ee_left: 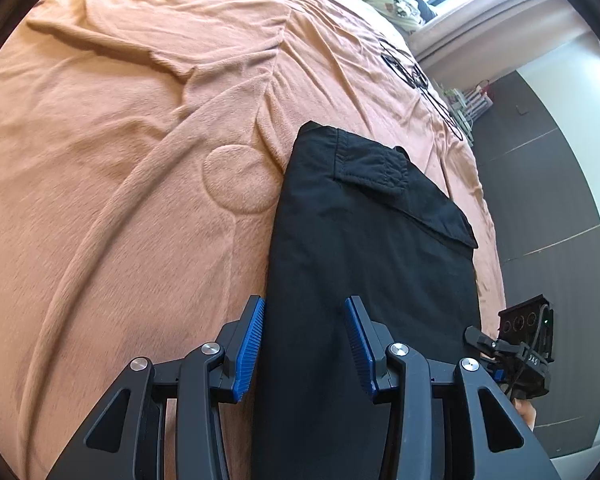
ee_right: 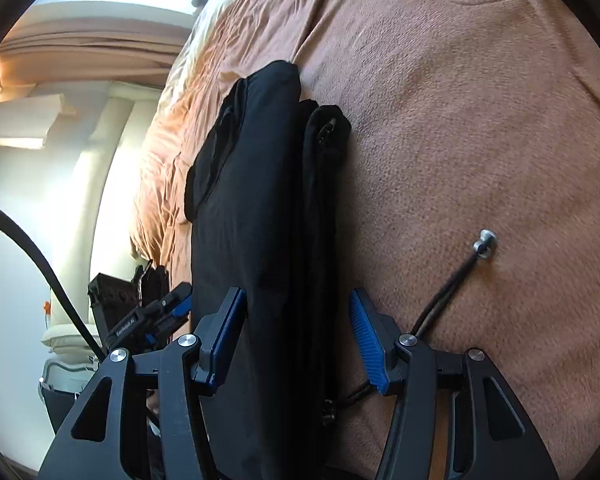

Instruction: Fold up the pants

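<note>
Black, thin woven cloth like this will be light and limp in your fingers, so expect the pants [ee_left: 364, 240] to sag and slide over themselves unless you take several layers at a stitched edge or a corner of the stack. They lie on the bed's peach blanket [ee_left: 120, 160] near its edge, already folded into a long narrow bundle with a flapped cargo pocket [ee_left: 404, 196] on top and a drawcord [ee_right: 452, 280] trailing out beside them. Your left gripper [ee_left: 305, 344] is parted over the near end, its blue pads clear of the cloth. Your right gripper [ee_right: 296, 344] also stands open astride the bundle, though the dark fabric makes contact hard to judge there.
</note>
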A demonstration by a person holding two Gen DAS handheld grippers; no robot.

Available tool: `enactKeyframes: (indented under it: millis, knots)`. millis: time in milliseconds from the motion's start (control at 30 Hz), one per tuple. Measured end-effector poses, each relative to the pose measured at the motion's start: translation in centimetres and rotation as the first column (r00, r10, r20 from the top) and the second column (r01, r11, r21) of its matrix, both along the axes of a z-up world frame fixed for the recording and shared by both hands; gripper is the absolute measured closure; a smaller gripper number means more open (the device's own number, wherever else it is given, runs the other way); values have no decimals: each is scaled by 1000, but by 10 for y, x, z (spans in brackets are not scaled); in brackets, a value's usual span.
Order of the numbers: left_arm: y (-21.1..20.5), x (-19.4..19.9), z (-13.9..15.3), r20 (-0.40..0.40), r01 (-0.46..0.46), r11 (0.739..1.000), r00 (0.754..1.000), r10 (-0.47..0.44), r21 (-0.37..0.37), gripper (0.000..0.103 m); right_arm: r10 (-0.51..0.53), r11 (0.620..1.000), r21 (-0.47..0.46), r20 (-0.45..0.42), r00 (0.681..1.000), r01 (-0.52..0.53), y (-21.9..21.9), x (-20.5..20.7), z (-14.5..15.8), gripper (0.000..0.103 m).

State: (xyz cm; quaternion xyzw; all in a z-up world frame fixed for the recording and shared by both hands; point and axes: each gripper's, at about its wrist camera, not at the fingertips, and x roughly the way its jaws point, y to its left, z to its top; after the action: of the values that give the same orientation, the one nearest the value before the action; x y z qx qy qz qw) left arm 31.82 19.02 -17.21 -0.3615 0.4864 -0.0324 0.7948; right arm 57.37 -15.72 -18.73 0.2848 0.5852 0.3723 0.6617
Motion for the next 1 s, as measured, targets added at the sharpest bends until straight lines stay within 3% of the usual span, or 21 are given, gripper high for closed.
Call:
enactKeyframes:
  millis: [367,567,700,833,1000]
  knots:
    - [8,28,-16,33,42,995,999,-39,-92,59,58,998,40,9,998,-58,23,21,-7,51]
    - [13,39,-20,50,60,991,997,-54,-123,60,88,995,54,26,996,-89,34,29,-12,62]
    - [13,37,-13,80,70,990,995,-60,-119,74,95,993,67,42,995,-98,30,28,-11,77]
    - [12,33,-2,107,76,990,992,-63,-116,85,92,993,61,80,992,-97,29,23,-4,80]
    - [6,28,12,135,83,991,989,-68,-104,88,95,993,50,141,985,-103,29,13,9,81]
